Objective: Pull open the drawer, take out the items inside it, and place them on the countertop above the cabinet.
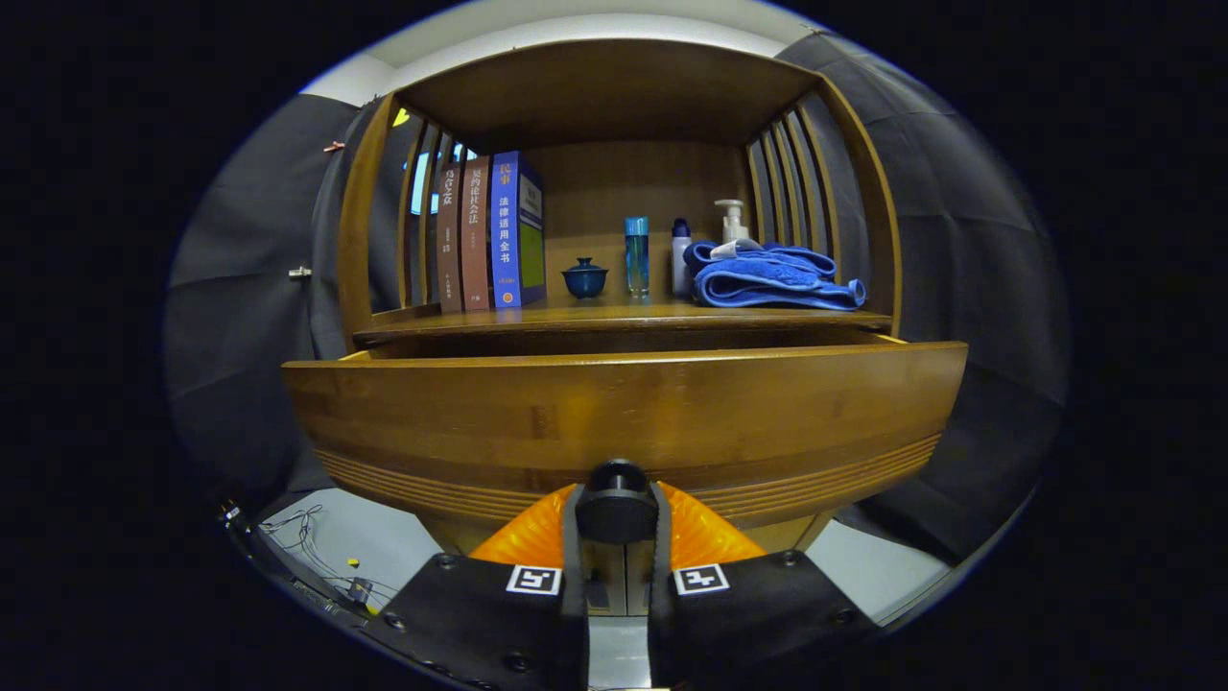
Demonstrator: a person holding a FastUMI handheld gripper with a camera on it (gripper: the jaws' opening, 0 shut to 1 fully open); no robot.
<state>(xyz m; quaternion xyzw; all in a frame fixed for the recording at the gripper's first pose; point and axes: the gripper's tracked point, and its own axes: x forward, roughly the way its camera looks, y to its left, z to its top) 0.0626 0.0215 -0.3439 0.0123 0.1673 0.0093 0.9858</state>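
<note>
Gripper (617,513) clamped on the knob (617,499) of the drawer (624,413), which stands partly pulled out just ahead. Its contents are hidden; nothing appears moved to the desk (614,320) beyond yet.

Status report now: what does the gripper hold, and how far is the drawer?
Gripper shut on the drawer knob. Drawer partly pulled out under the countertop; contents hidden behind its front. Countertop carries books, cup, bottles, blue towel.
</note>
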